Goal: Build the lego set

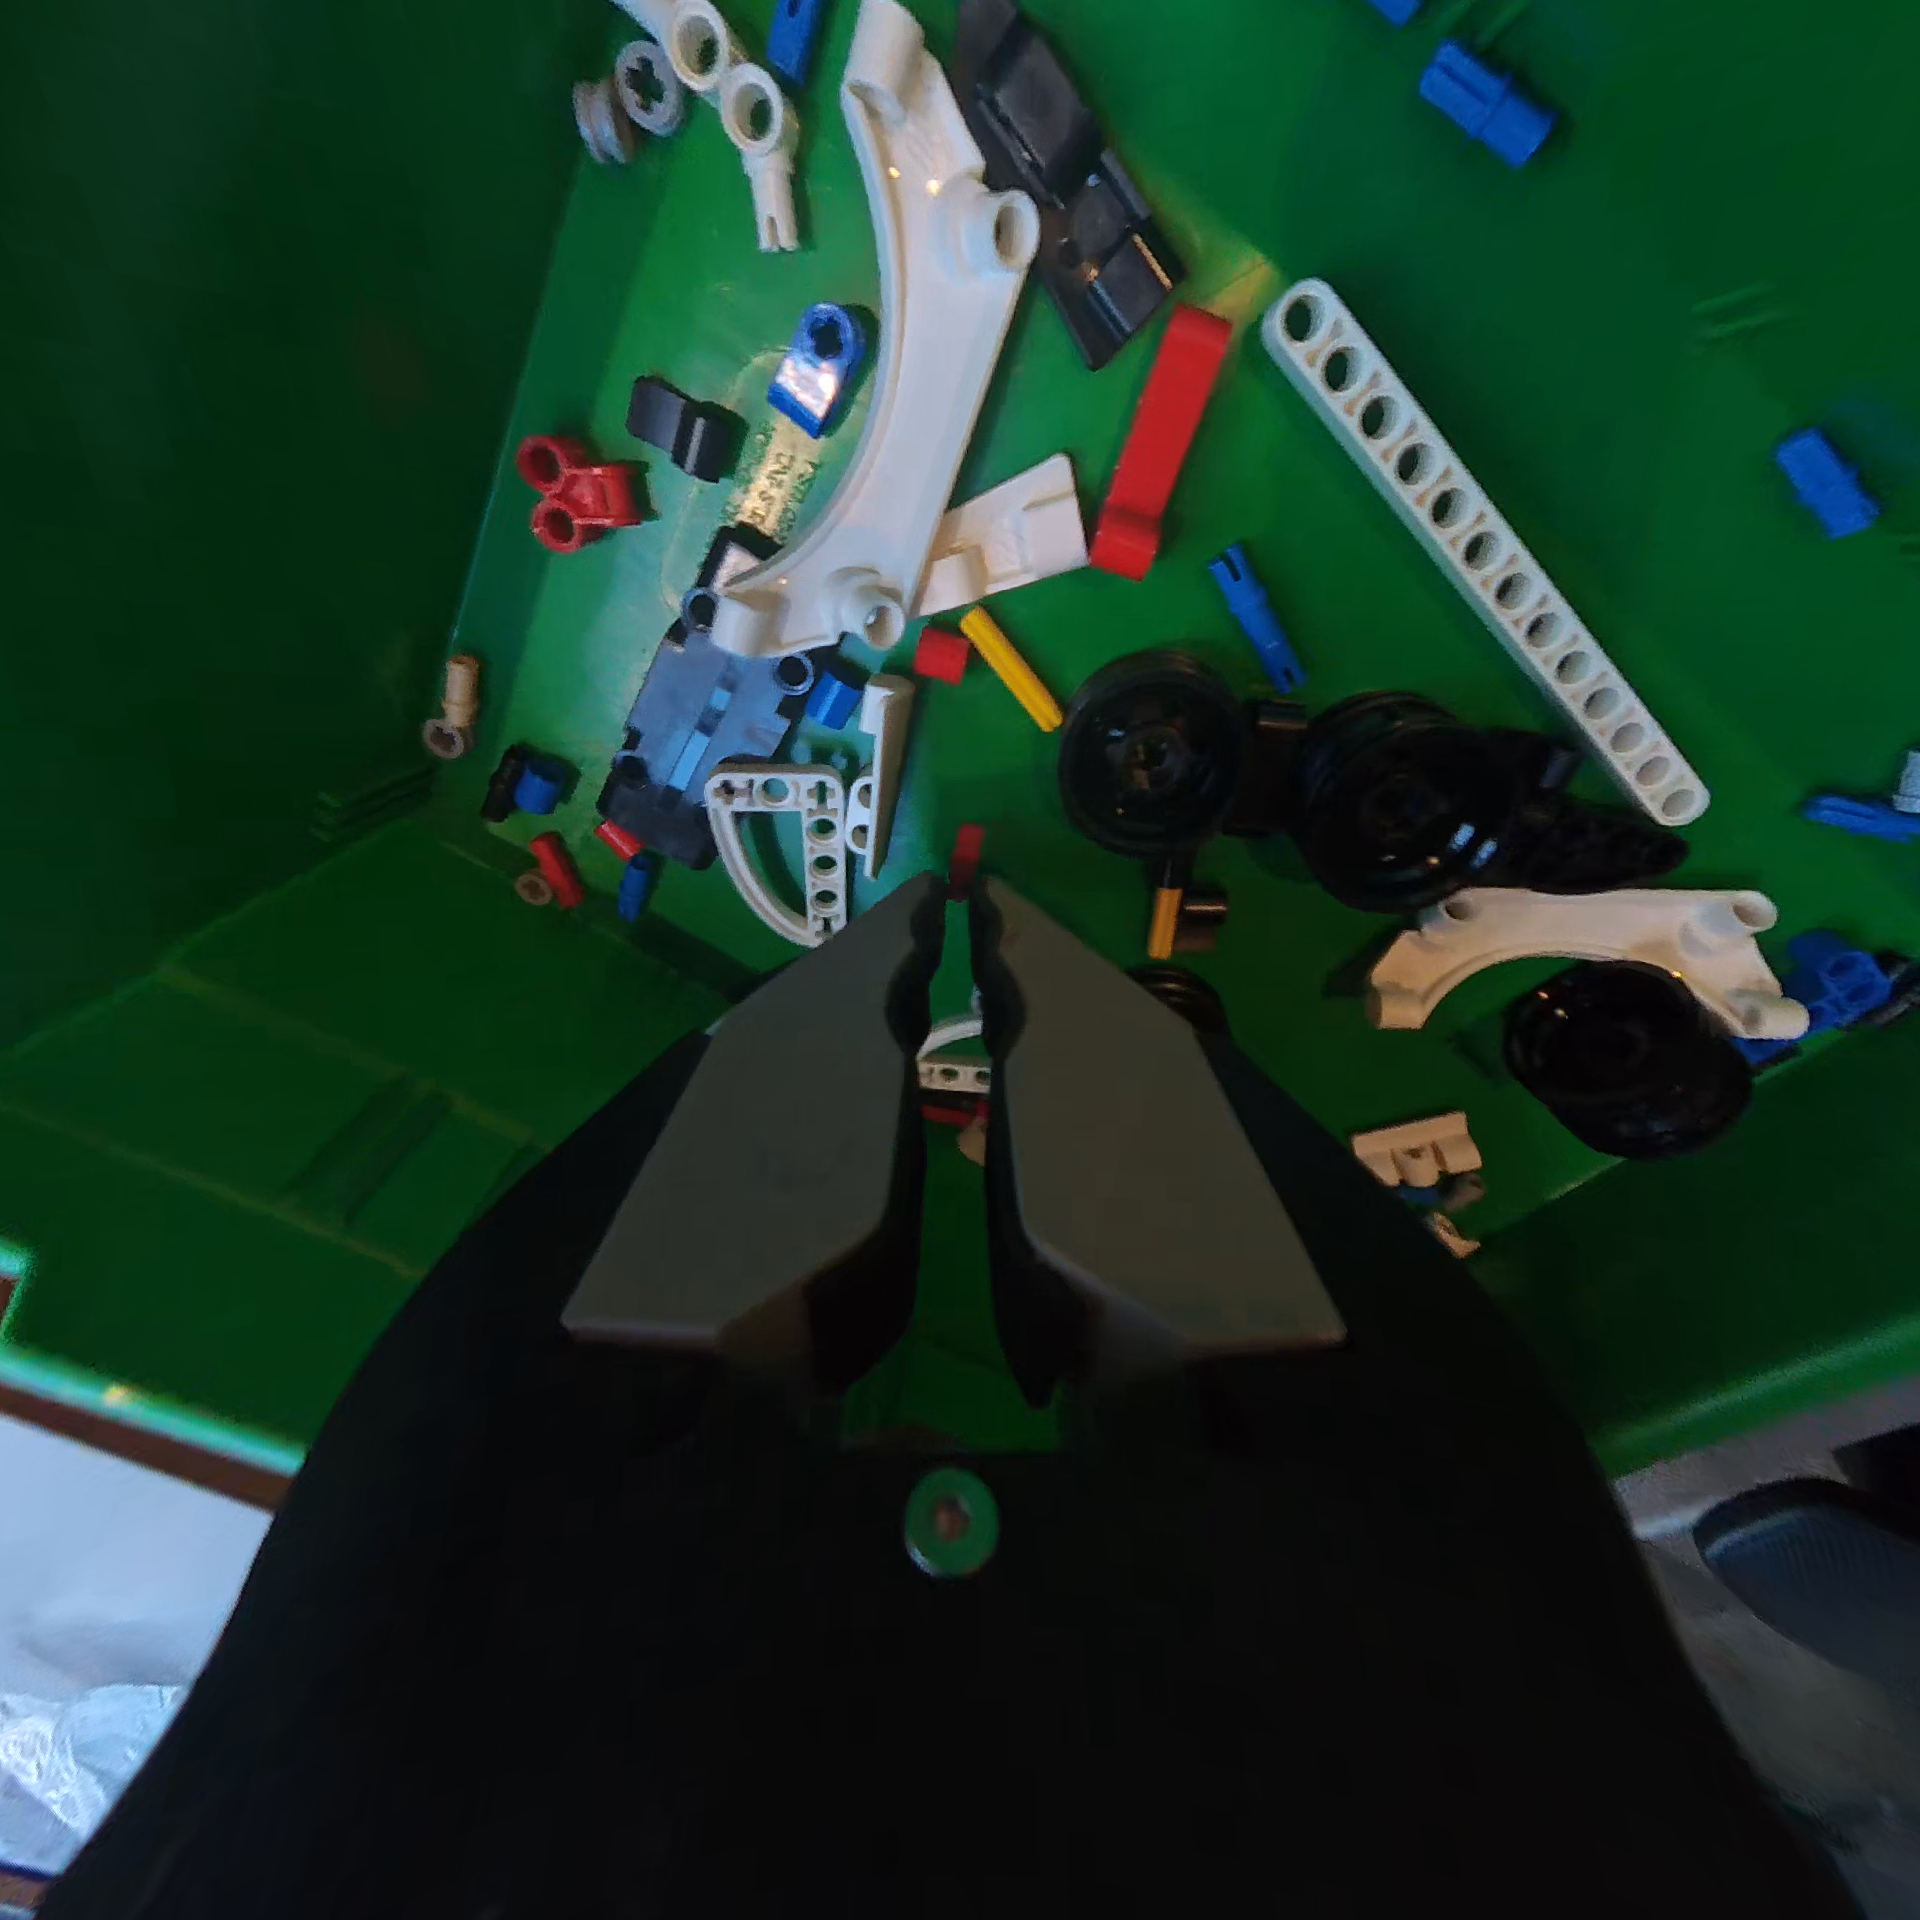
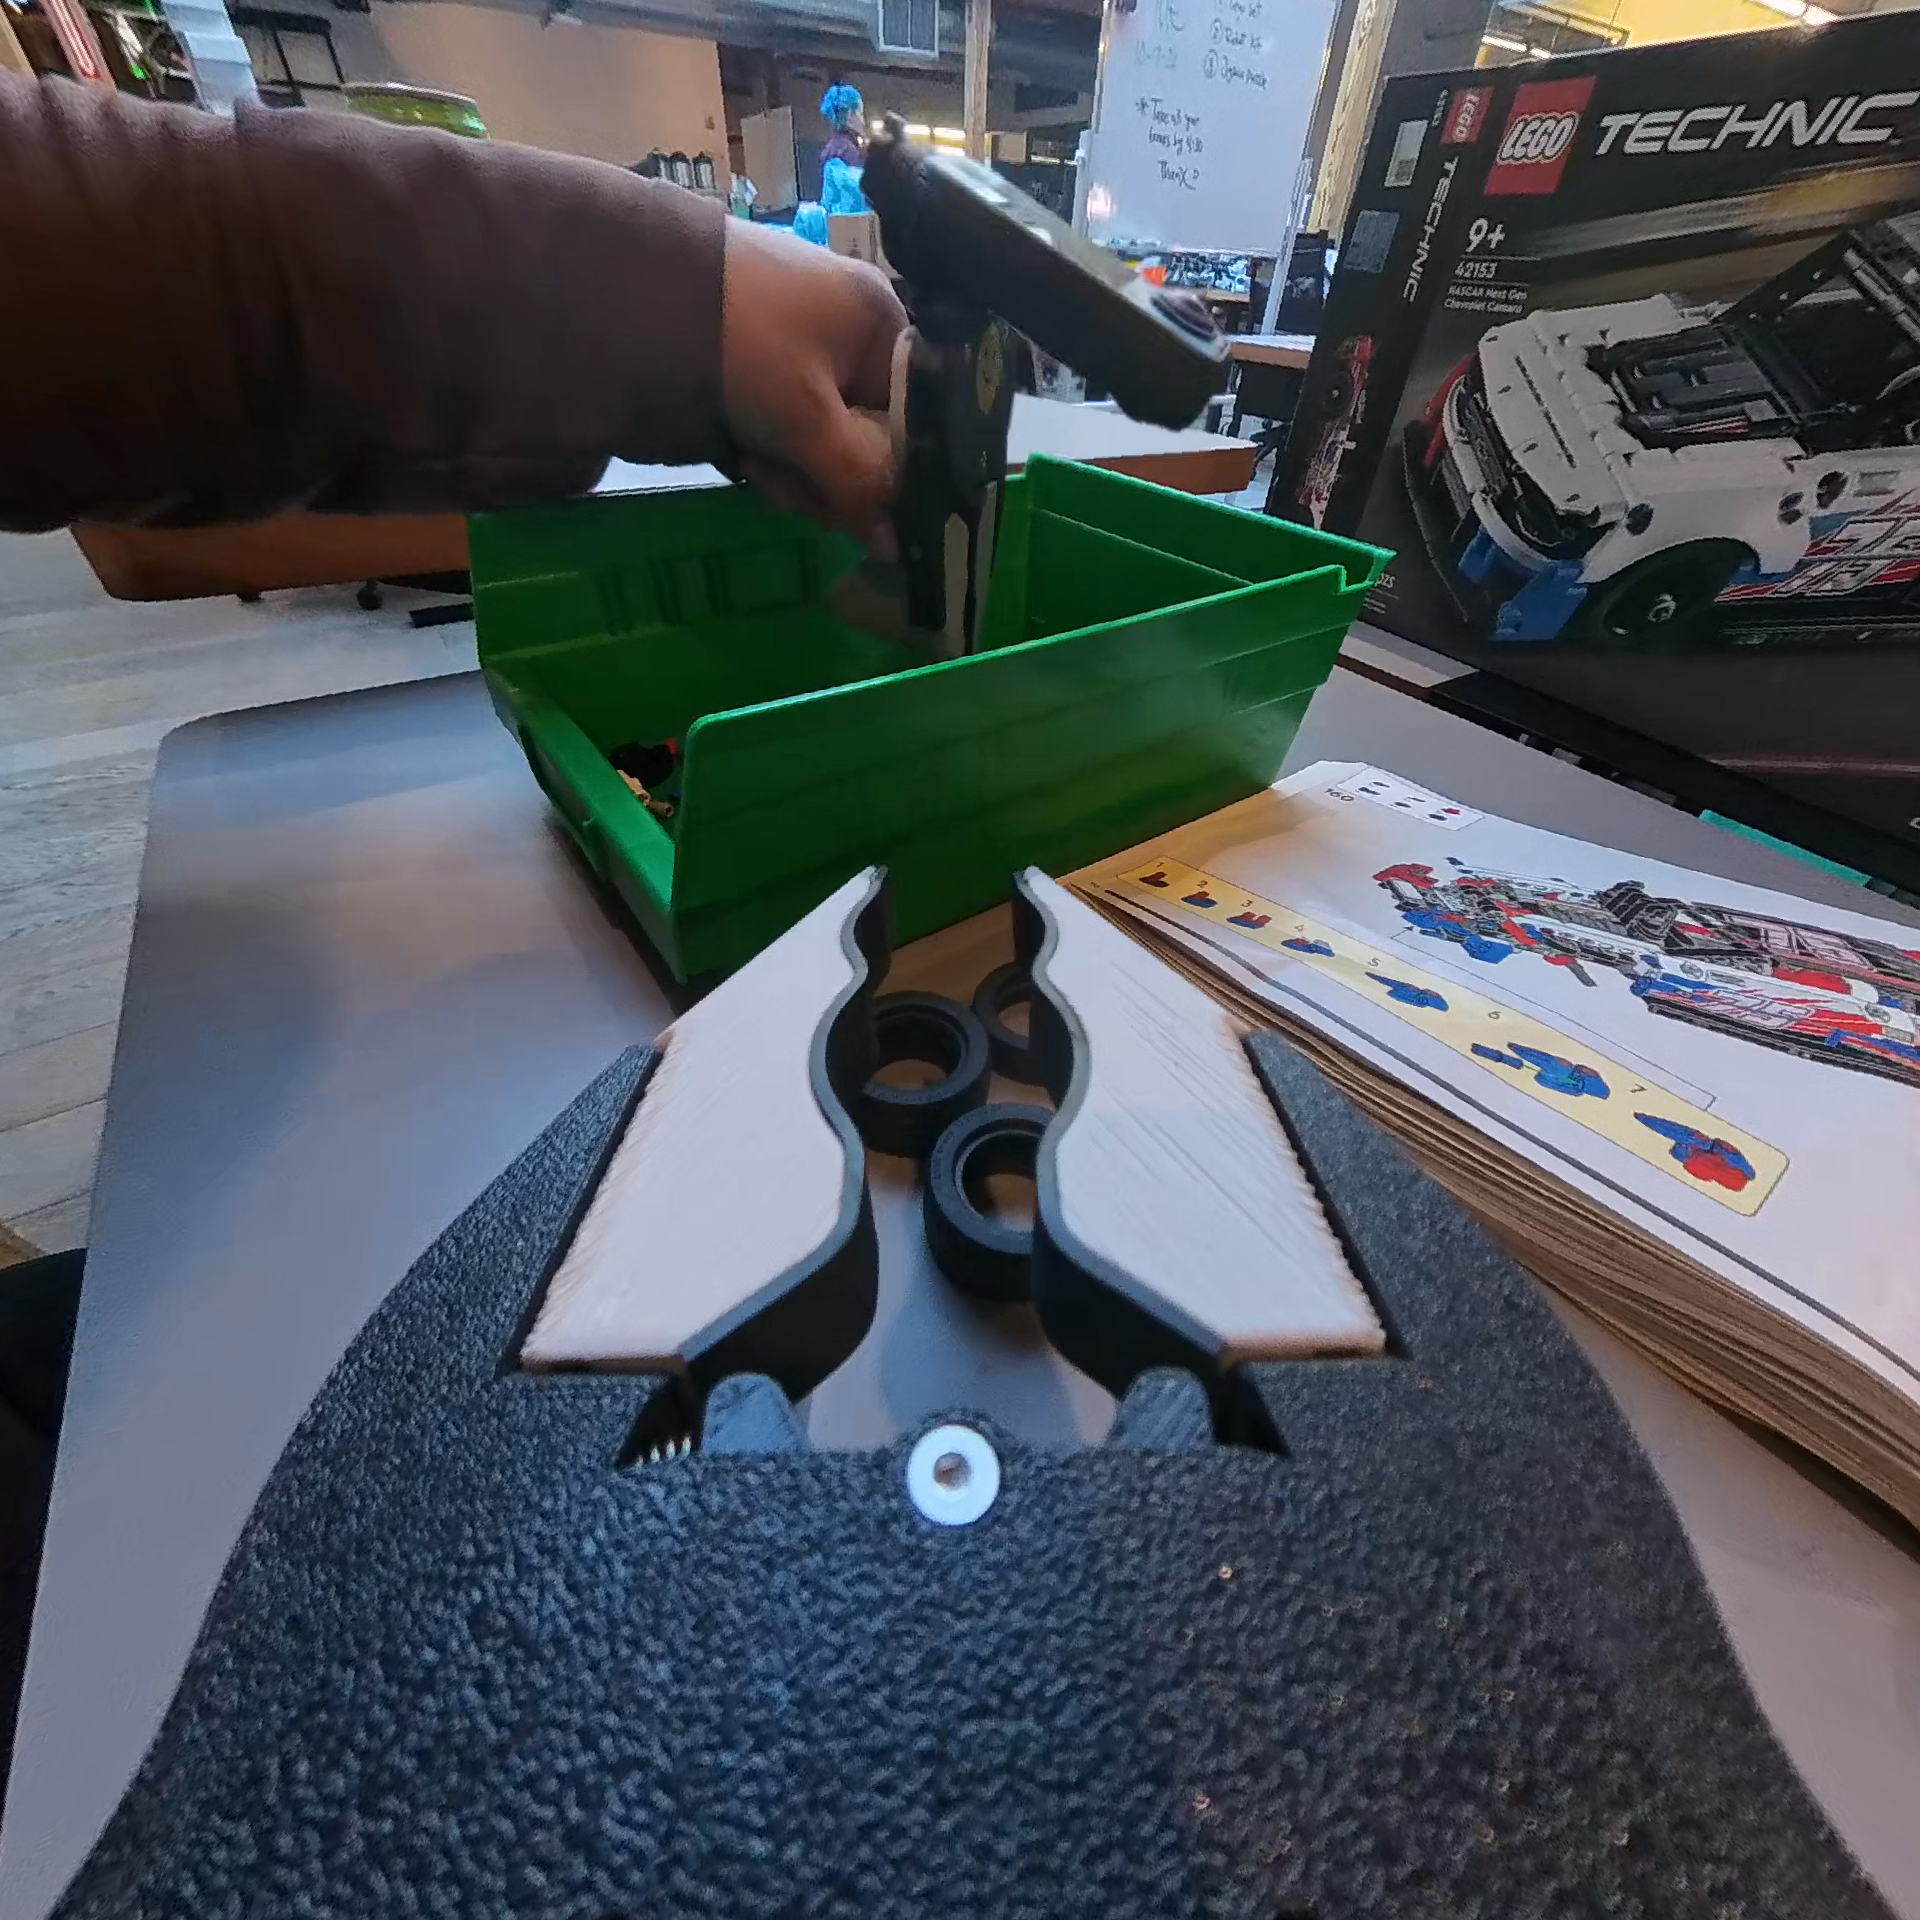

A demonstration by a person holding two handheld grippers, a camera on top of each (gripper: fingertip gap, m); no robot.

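My left gripper (image 1: 961, 888) reaches down into a green bin (image 1: 1558, 260) and is shut on a small red piece (image 1: 967, 852) pinched at its tips above the bin floor. The bin holds several loose parts: a long white beam (image 1: 1475, 540), black wheels (image 1: 1153, 748), a red liftarm (image 1: 1164, 436), a white curved panel (image 1: 914, 395) and a grey-blue sub-assembly (image 1: 707, 727). My right gripper (image 2: 951, 883) is open and empty, hovering low over three black tyres (image 2: 920, 1070) on the table. The right wrist view shows the left gripper (image 2: 940, 582), held by a hand, dipping into the bin (image 2: 987, 769).
An open instruction booklet (image 2: 1507, 997) lies to the right of the tyres. The set's box (image 2: 1662, 364) stands behind it at the right. The grey table (image 2: 312, 987) stretches to the left of the bin. A whiteboard (image 2: 1195, 114) stands far back. The tips of one gripper are about 25 centimeters away from the tips of the other.
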